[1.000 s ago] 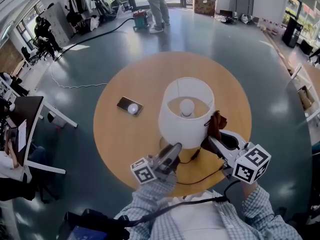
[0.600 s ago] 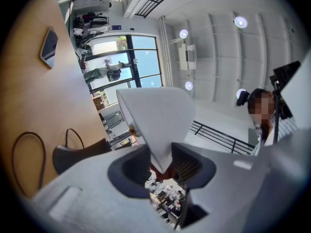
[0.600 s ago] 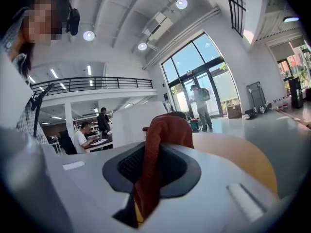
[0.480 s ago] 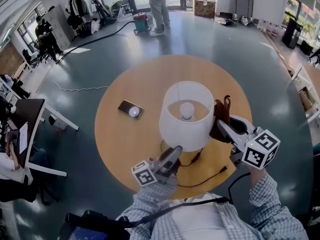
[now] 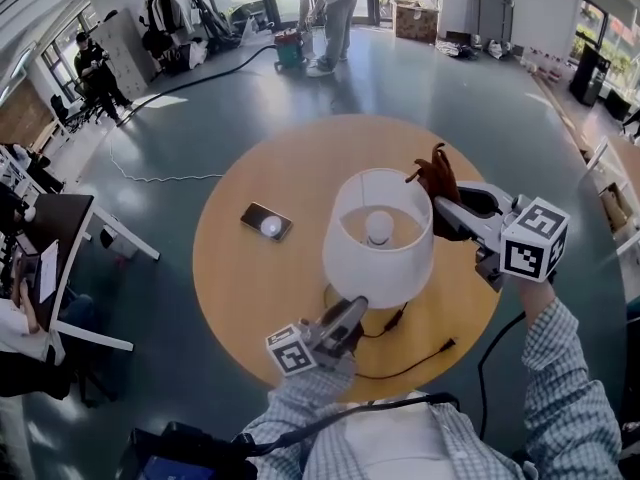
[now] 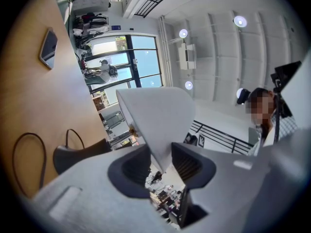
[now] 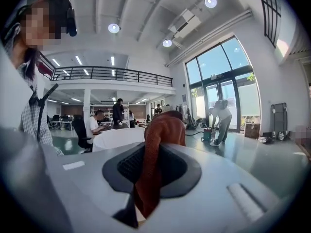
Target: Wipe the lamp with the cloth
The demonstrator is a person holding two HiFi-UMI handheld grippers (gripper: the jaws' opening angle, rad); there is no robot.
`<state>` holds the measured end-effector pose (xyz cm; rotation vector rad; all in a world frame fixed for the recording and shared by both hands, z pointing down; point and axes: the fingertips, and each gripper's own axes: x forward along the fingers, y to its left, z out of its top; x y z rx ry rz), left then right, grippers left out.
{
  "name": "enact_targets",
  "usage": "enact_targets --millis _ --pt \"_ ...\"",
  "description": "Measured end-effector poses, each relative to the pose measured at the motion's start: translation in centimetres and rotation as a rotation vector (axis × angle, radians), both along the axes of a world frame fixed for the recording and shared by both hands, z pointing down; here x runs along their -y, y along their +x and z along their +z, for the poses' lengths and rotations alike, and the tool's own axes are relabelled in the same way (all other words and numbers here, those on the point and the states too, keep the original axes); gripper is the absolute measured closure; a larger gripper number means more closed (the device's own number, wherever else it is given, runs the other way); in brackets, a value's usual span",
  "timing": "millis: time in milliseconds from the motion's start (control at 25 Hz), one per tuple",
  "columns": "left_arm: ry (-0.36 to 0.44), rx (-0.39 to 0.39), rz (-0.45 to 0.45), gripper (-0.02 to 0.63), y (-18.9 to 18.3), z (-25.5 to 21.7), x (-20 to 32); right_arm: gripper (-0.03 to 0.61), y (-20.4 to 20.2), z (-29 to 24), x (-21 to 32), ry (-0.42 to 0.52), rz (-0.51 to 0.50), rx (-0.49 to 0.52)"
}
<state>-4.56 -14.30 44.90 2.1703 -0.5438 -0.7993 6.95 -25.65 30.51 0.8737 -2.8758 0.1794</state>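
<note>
Standing upright on the round wooden table (image 5: 240, 288), a little right of its centre, the lamp (image 5: 378, 258) has a white drum shade with its bulb (image 5: 378, 226) showing through the open top. The cloth (image 5: 437, 178) is rust-brown. It is bunched at the shade's upper rim on the far right side, right beside the rim, though no view shows clearly whether it presses on the fabric.

Your right gripper (image 5: 447, 208) has that cloth pinched. In the right gripper view the two pads are closed on a fold of it (image 7: 154, 154), and the rest stands up past the tips in front of the shade's white rim. The gripper reaches toward the lamp from the right.

Your left gripper (image 5: 352, 313) comes from the near side and angles slightly upward. Its jaws are closed on the lower rim of the shade, and in the left gripper view the white edge wedges down between the two pads (image 6: 163, 161) and meets both. The lamp's dark base (image 6: 77, 154) sits on the wood just beyond.

A black cable (image 5: 410, 363) trails from the base across the near part of the table. A phone (image 5: 266, 222) lies flat on the table to the lamp's left, well apart from it. Beyond the table, on the grey-green floor, a person (image 5: 325, 8) bends over a green vacuum (image 5: 290, 48).
</note>
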Motion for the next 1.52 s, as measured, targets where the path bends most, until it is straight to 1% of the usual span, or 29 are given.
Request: enact_targets --millis 280,360,480,600,800,1080,1200,1280,1360,1520 --pt "-0.004 0.000 0.001 0.480 0.0 0.1 0.0 0.511 0.8 8.4 1.5 -0.164 -0.028 -0.134" --pt "-0.002 -0.001 -0.001 0.480 0.0 0.1 0.0 0.511 1.1 10.1 1.8 -0.206 -0.038 -0.148" --pt "-0.002 0.000 -0.004 0.480 0.0 0.1 0.0 0.511 1.3 11.1 1.9 -0.237 -0.053 -0.146" --pt "-0.004 -0.002 -0.008 0.480 0.0 0.1 0.0 0.511 1.1 10.5 2.2 -0.234 -0.066 -0.119" --pt "-0.006 -0.005 -0.014 0.480 0.0 0.1 -0.1 0.511 0.1 7.2 3.4 -0.195 -0.096 -0.040" --pt "-0.007 -0.004 -0.021 0.480 0.0 0.3 0.1 0.511 -2.6 1.8 5.6 -0.106 -0.167 0.000" --pt "-0.009 -0.004 -0.023 0.480 0.1 0.3 0.2 0.511 -3.8 0.5 6.7 -0.095 -0.188 0.006" --pt "-0.009 -0.004 -0.023 0.480 0.1 0.5 0.2 0.511 -4.6 0.7 7.3 -0.105 -0.203 0.006" --pt "-0.009 -0.004 -0.024 0.480 -0.1 0.7 0.2 0.511 -5.4 1.4 7.9 -0.134 -0.210 0.020" --pt "-0.017 -0.013 -0.027 0.480 -0.8 1.2 0.1 0.511 -6.5 5.0 9.5 -0.241 -0.196 0.045"
